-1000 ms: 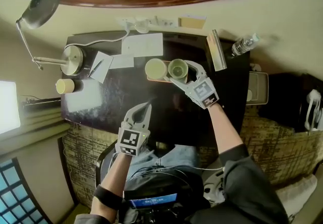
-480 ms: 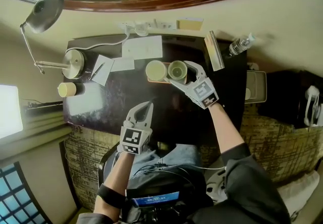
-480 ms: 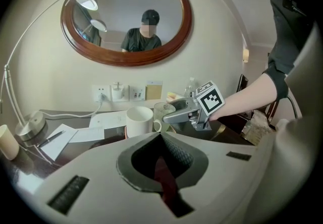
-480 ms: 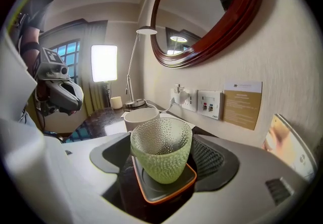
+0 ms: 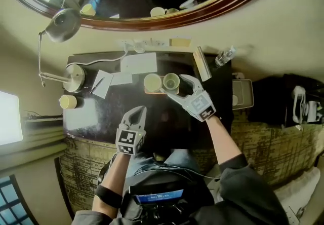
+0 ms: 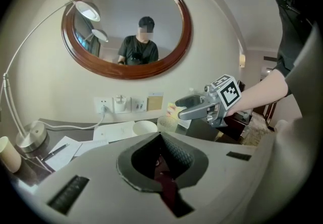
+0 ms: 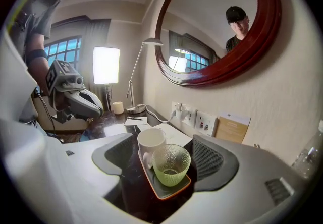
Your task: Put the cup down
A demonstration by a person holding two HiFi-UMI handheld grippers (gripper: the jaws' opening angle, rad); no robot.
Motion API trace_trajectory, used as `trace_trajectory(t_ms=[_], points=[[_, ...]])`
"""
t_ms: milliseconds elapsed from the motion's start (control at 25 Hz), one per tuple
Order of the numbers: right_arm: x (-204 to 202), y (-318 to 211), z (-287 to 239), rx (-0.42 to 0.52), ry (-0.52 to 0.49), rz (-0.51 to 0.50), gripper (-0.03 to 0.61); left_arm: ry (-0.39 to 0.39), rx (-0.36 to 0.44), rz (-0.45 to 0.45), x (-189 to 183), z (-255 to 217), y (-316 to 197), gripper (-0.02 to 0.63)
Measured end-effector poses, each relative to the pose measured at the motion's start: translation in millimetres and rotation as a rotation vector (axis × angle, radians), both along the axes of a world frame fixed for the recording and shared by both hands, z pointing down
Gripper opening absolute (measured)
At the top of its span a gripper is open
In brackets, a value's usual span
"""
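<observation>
The right gripper (image 5: 178,87) is released: its jaws stand wide apart (they have just been closing a little). The cup (image 7: 171,163) shows between them, but the pads do not touch it. The left gripper (image 5: 135,113) is clenched on nothing, at 7 o'clock from the right one. A round mirror (image 5: 152,3) hangs at 12 o'clock above the dark table (image 5: 167,120). The lamp (image 5: 75,74) stands at the table's 10 o'clock corner. The tray (image 7: 168,196) lies on the table's 12 o'clock side. On it stand the mug (image 7: 150,143) and, just beside it at 3 o'clock in the head view, the cup, upright.
</observation>
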State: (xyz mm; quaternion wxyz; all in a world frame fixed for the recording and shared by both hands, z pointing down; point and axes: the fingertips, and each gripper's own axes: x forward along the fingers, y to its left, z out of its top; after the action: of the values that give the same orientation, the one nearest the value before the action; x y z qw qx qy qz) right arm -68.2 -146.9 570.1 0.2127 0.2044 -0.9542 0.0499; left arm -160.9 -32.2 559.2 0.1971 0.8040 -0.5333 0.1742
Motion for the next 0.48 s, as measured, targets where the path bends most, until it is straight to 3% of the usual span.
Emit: trace_trajectory(t_ms=[160, 480], points=[[11, 18, -29, -0.003, -0.007, 0.043, 0.343, -0.005, 0.032, 0.040, -11, -7, -3, 0.000], [44, 60, -46, -0.015, 0.050, 0.225, 0.011, 0.020, 0.064, 0.106, -18, -24, -14, 0.000]])
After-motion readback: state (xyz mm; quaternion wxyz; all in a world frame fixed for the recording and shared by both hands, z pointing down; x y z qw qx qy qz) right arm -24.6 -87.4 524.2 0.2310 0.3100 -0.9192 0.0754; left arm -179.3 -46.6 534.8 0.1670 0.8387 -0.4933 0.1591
